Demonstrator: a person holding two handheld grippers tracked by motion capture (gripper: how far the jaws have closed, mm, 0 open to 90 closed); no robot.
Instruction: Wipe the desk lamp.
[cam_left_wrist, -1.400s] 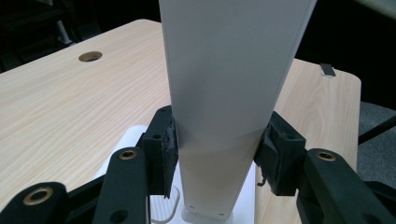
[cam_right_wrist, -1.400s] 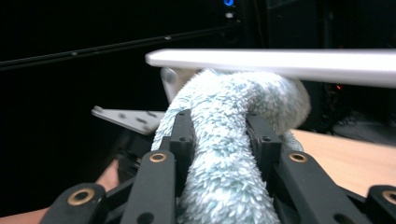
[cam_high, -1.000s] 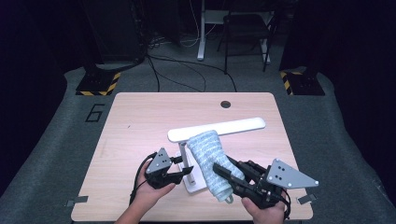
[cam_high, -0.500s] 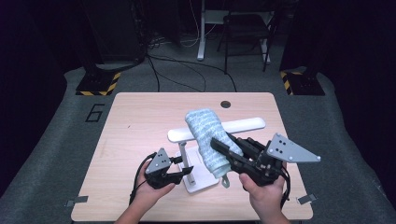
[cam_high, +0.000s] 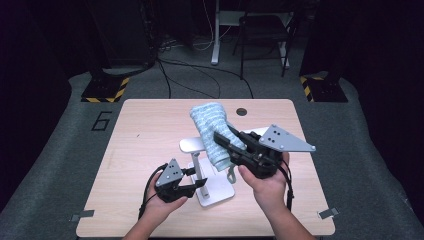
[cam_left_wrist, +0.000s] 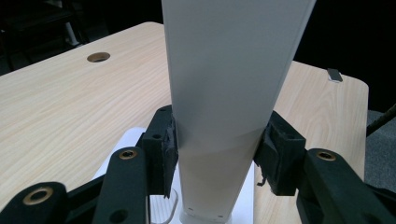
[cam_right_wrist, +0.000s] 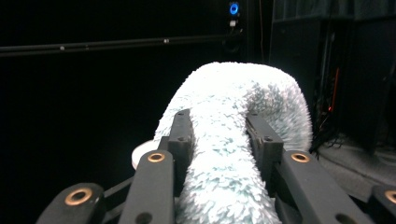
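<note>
my left gripper (cam_high: 199, 184) clamps the stand (cam_left_wrist: 224, 102) to steady it on the desk (cam_high: 145, 130); my right gripper (cam_high: 222, 140) grips the towel (cam_high: 212, 127), lifted to drape over it.

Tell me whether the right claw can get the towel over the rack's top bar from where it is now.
Probably yes. The right claw is shut on the towel, held up by the bar with nothing between them. The left claw clamps the post lower down, clear of that path.
</note>
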